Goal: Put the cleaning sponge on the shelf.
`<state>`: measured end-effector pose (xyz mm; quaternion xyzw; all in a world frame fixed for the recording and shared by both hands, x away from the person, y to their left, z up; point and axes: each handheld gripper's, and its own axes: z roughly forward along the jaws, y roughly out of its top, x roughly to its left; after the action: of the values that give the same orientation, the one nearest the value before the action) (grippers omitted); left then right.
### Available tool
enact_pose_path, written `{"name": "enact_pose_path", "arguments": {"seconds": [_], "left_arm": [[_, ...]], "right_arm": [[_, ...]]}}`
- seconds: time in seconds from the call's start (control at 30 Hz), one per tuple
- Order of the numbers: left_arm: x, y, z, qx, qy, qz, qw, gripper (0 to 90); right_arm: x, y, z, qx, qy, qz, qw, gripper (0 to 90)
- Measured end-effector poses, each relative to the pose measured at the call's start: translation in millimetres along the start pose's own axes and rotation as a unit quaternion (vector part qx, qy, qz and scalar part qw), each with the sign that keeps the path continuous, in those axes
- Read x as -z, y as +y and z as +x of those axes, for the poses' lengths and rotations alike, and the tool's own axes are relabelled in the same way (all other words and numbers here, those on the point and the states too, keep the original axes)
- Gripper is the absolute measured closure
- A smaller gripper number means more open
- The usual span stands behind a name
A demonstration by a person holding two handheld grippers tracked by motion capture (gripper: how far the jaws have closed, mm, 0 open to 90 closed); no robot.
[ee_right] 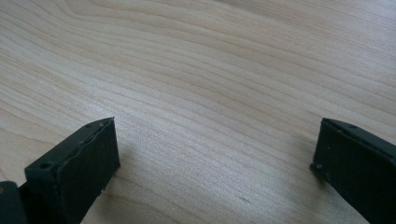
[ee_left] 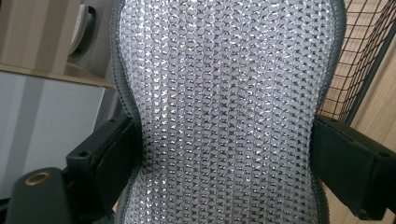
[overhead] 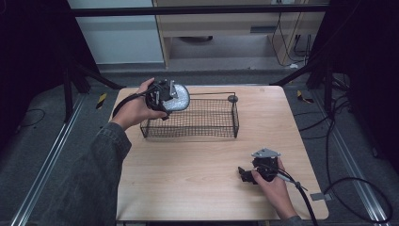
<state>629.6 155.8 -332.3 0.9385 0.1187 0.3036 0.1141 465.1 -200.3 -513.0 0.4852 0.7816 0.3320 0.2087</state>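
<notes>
Nearest the person, the right gripper (overhead: pixel 246 174) rests low over the near right part of the wooden table (overhead: pixel 188 165), held by the right hand (overhead: pixel 273 186), its cable trailing off toward the table's near right corner. In the right gripper view its two black jaws stand wide apart with bare wood grain between them; nothing is held. The grey three-cornered plate sits on top of it in the high view.

Farther in, the left sleeve (overhead: pixel 89 179) and forearm reach from the near left edge up to the left hand (overhead: pixel 134 108), which holds the left gripper (overhead: pixel 165 101) at the far left corner of a black wire basket (overhead: pixel 207 127). This gripper is clamped on a silvery mesh-textured pad (ee_left: pixel 224 112) with a grey stitched border. In the left gripper view the jaws press in from either side at the pad's narrowed waist, and the pad's wider part extends beyond them. In the high view the pad (overhead: pixel 180 98) is raised over the basket's far left rim, above the basket rather than lying in it.

The basket stands on the far half of the table. A small dark round piece (overhead: pixel 232 98) sits at its far right corner; what it is cannot be told.

Beyond the table lie grey floor and a pale cabinet (overhead: pixel 122 37).
</notes>
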Motion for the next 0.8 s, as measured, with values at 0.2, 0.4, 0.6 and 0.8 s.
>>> {"name": "enact_pose_path", "arguments": {"seconds": [0.2, 0.4, 0.6, 0.8], "left_arm": [[-8.9, -3.0, -1.1, -0.003, -0.003, 0.0, 1.0, 10.7], [-17.2, -6.2, -1.9, -0.005, -0.006, -0.002, 1.0, 10.7], [-27.2, -9.1, -3.8, 0.001, -0.013, 0.001, 0.9999, 10.8], [-29.7, -8.3, -6.2, -0.001, -0.016, 0.004, 0.9999, 10.8]], "right_arm": [[0.1, 0.0, 0.0, 0.0, 0.0, 0.0, 1.0, 0.5], [-0.1, 0.0, 0.0, 0.0, 0.0, 0.0, 1.0, 0.5], [-0.1, 0.0, 0.0, 0.0, 0.0, 0.0, 1.0, 0.5], [0.0, 0.0, 0.1, 0.0, 0.0, 0.0, 1.0, 0.5]]}}
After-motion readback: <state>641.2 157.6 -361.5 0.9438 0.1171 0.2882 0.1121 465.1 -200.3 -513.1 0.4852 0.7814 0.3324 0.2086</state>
